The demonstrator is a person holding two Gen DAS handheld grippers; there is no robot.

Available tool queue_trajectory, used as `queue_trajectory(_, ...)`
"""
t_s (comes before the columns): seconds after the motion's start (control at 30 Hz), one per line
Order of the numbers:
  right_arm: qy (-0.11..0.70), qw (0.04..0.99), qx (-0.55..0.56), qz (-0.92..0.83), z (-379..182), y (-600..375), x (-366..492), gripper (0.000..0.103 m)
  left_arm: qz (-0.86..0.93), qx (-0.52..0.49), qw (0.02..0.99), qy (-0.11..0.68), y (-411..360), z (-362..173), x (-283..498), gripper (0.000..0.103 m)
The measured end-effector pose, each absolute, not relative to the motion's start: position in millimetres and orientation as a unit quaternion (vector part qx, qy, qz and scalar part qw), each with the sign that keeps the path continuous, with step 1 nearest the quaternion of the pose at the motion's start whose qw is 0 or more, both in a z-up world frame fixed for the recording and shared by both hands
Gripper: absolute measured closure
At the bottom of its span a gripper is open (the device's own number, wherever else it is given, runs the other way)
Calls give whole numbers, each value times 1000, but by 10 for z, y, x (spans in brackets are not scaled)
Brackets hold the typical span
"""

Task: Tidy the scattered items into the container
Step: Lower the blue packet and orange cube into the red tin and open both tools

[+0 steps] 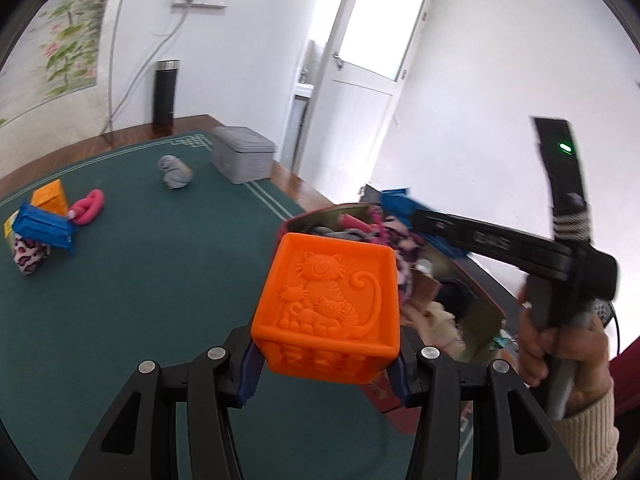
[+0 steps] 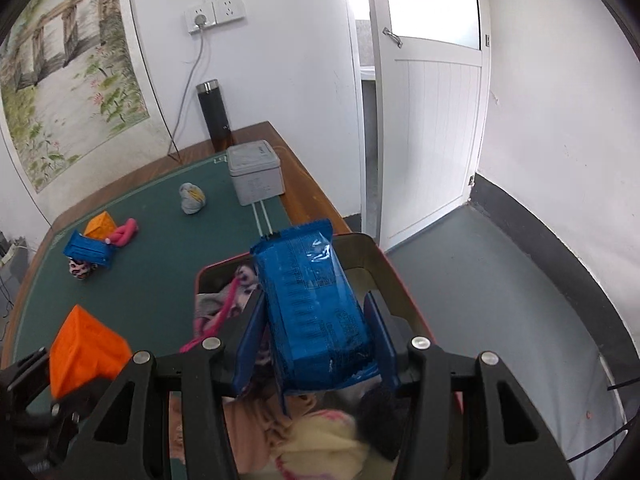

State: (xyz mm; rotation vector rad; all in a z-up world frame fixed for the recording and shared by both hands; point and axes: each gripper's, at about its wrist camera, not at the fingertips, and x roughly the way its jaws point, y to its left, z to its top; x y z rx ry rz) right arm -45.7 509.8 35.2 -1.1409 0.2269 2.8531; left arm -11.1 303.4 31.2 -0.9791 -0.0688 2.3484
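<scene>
Well, embossed rubbery orange cube [image 1: 326, 304] and glossy crinkled blue packet [image 2: 316, 312] over tin [image 2: 394, 280].

We see the container [image 2: 384, 264] at the surface's [image 2: 160, 280] right edge; the tin [image 2: 256, 176] sits behind it, scattered items [image 2: 96, 244] at left.

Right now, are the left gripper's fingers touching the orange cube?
Touching. The left wrist view shows the fingers pressed against both sides of the orange cube.
</scene>
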Motion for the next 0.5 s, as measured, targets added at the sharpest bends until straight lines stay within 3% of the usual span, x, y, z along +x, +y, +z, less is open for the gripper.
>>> queue_trajectory(0.2, 58, 23, -403, 913, 217, 5213, -646, 54, 869, -367, 330, -7, 3389, 353, 91, 50)
queue_trajectory(0.5, 46, 21, -402, 914, 196, 5241, -592, 50, 846, -383, 370, 18, 3808, 265, 217, 50)
